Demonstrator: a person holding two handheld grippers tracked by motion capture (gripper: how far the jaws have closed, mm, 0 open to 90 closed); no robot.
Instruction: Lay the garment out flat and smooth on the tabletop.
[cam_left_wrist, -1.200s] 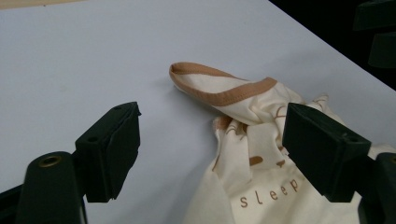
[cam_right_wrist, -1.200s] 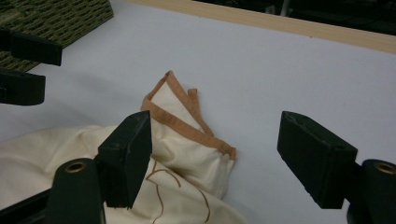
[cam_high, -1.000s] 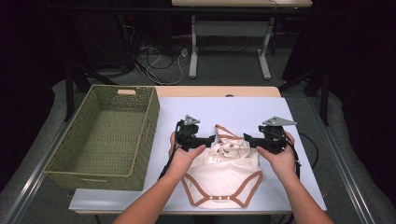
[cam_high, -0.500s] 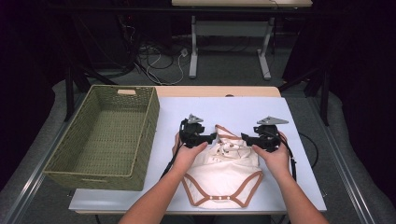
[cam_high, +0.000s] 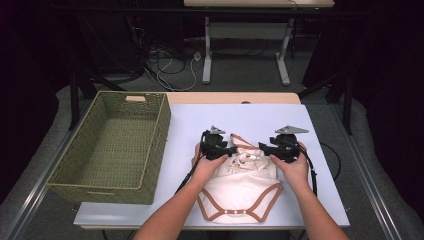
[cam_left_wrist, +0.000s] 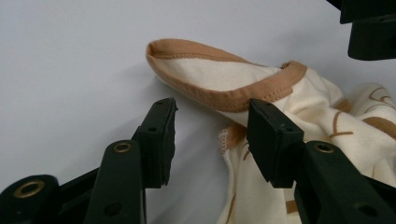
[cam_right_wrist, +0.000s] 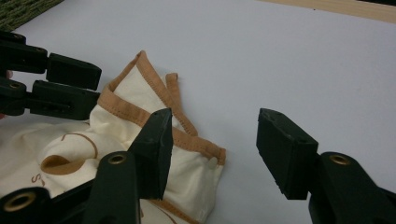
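Bodysuit (cam_high: 244, 184), cream with tan binding, lies flat on the white bench (cam_high: 260, 120) just in front of the person, its snap end toward the near edge and its shoulder end toward the far side. We hold the left tongs (cam_high: 231, 150) at the bodysuit's left shoulder and the right tongs (cam_high: 263, 149) at its right shoulder, the two facing each other across the neckline. In the left gripper view, the left tongs (cam_left_wrist: 210, 140) stand partly apart, having just been closing; a loop of tan-bound fabric (cam_left_wrist: 219, 79) rises just beyond the tips, one jaw sits against the cream cloth and the other rests over bare bench, so nothing is pinched. In the right gripper view, the right tongs (cam_right_wrist: 215, 149) also stand half apart and have just been closing; one jaw overlaps the bound shoulder flap (cam_right_wrist: 154, 112), while the other hangs over bare bench, well clear of the cloth. Both hands (cam_high: 292, 170) rest low on the garment. A green woven basket (cam_high: 150, 150) sits on the bench to the left, near the bodysuit but apart from it.
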